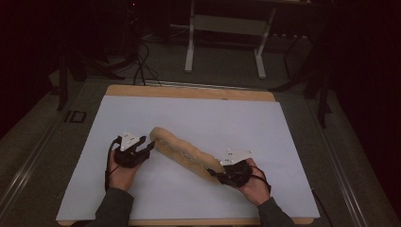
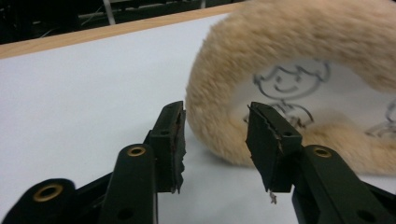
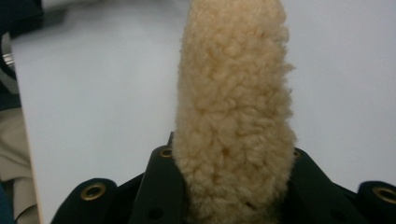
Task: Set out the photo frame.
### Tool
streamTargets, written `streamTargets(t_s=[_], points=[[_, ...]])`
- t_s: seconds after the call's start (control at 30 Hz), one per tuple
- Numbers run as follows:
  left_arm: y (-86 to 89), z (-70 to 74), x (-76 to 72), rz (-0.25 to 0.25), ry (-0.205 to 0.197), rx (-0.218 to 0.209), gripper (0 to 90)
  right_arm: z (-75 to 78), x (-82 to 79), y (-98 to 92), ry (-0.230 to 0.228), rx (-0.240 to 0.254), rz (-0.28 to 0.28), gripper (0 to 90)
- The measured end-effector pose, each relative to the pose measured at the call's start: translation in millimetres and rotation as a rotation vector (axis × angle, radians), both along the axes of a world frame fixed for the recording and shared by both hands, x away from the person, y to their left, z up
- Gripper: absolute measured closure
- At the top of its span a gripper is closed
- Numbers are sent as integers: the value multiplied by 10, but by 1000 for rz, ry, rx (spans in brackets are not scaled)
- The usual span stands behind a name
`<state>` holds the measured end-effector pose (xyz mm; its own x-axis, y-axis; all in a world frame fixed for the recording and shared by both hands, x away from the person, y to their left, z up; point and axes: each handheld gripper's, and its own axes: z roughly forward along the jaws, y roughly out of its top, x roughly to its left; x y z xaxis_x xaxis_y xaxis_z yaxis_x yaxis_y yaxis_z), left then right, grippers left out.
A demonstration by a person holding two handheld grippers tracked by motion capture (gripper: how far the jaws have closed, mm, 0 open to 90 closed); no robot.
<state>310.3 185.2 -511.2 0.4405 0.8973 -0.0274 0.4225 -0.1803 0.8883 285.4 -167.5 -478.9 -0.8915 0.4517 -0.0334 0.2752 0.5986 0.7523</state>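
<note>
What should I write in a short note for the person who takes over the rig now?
Right gripper: shut on the near end of the fleece piece; the pile bulges between its jaws.
Left gripper: open, holding nothing, beside the far end, where the fleece curls over a white lining with cartoon drawings.
Fleece lies folded long and diagonally on the white sheet.
Done: one end gripped.
Left: probably grip the far end with the left gripper, then go on handling the fleece.
</note>
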Motion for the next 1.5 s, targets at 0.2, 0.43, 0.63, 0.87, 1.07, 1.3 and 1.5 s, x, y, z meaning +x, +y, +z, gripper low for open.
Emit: streamTargets(t_s=[0.2, 0.43, 0.63, 0.87, 1.07, 1.3, 1.5], points=[[-63, -16, 61, -14, 4, 37, 565, 13, -23, -7, -12, -1, 53, 737], [-77, -12, 62, 9, 12, 76, 709, 0, 3, -29, -6, 6, 57, 736], [-77, -14, 57, 20, 22, 84, 729, 18, 15, -28, -9, 21, 42, 731], [-58, -28, 52, 31, 31, 64, 732, 50, 13, -68, -30, 23, -4, 606], [-54, -33, 32, 36, 32, 58, 732, 48, 8, -122, -7, 18, -60, 522], [-46, -37, 28, 40, 38, 54, 733, 44, -10, -150, 28, -7, -85, 459], [-43, -41, 29, 46, 44, 42, 733, 25, 0, -203, 63, -23, -102, 444]])
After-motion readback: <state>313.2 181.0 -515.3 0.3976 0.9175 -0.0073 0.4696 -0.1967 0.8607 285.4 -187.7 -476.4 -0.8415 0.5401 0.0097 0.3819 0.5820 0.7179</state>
